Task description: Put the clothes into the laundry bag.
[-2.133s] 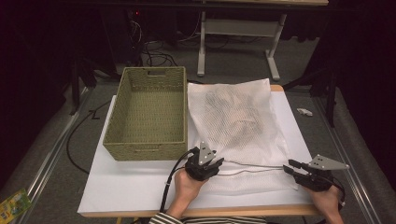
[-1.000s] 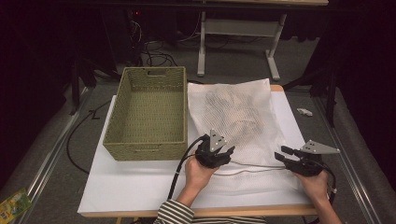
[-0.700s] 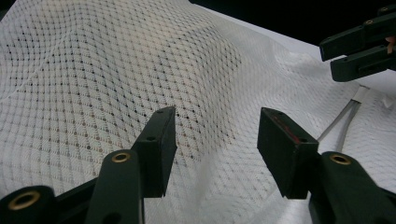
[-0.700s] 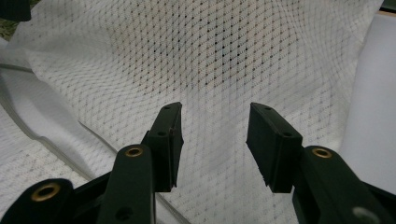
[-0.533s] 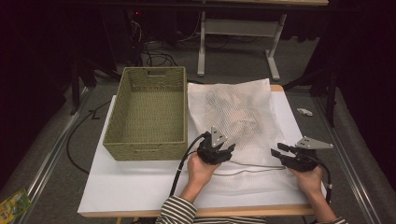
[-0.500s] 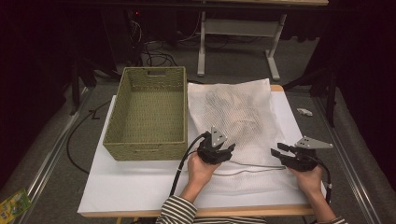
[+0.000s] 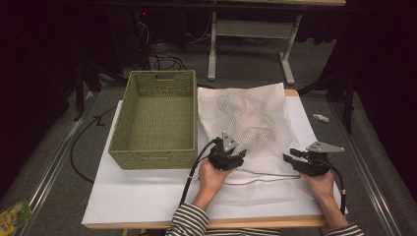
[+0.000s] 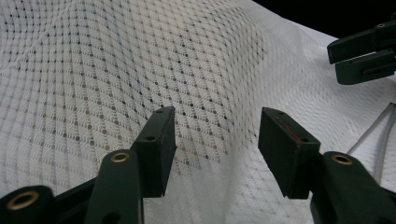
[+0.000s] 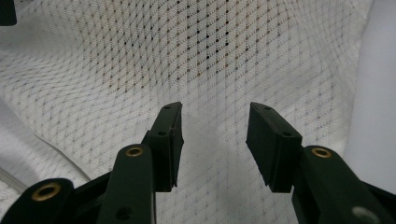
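We hold both grippers, left gripper point(image 7: 239, 156) and right gripper point(image 7: 291, 155), released at the mesh bag's point(image 7: 248, 115) near edge, its length running away from us.

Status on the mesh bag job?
Early. The white mesh laundry bag lies flat on the table beside the woven green basket. Left gripper and right gripper are both open, poised over its near end. Gripping and likely moving it are left.

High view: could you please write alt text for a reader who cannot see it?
A person at a table points two open grippers, left gripper and right gripper, at the near part of a white mesh bag with dark items inside. A woven basket stands left of the bag.
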### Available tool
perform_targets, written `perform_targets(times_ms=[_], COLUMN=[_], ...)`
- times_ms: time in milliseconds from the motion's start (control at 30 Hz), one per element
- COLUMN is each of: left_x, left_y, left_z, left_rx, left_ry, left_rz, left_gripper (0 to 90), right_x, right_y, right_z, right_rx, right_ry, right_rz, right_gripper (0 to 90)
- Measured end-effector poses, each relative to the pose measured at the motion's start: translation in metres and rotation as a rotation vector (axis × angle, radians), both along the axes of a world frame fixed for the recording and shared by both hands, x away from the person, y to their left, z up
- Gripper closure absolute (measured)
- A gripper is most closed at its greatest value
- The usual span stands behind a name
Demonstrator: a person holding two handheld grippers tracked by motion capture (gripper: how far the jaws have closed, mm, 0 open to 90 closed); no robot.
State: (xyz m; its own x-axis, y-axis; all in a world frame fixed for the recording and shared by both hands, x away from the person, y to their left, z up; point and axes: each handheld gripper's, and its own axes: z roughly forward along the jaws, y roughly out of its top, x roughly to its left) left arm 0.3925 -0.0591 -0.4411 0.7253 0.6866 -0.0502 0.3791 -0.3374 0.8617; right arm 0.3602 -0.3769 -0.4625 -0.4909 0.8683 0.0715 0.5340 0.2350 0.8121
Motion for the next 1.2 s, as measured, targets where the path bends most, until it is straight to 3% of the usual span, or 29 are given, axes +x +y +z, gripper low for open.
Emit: perform_targets(times_ms=[833,1067,1200], left_x=[0.018,0.020,0.020], left_y=[-0.003,-0.001,-0.003], left_z=[-0.027,-0.037,-0.039], left_rx=[0.025,0.026,0.042], left_ry=[0.062,0.086,0.093], left_rz=[0.051,0.065,0.072], left_gripper=[44.9,44.3,43.1], right_x=[0.013,0.012,0.009], right_y=[0.004,0.007,0.011], right_z=[-0.013,-0.014,-0.014], right_rx=[-0.038,-0.073,-0.125], right_ry=[0.020,0.018,-0.013], right_rz=[-0.031,-0.043,-0.051], right_gripper=[55.1,52.0,49.0])
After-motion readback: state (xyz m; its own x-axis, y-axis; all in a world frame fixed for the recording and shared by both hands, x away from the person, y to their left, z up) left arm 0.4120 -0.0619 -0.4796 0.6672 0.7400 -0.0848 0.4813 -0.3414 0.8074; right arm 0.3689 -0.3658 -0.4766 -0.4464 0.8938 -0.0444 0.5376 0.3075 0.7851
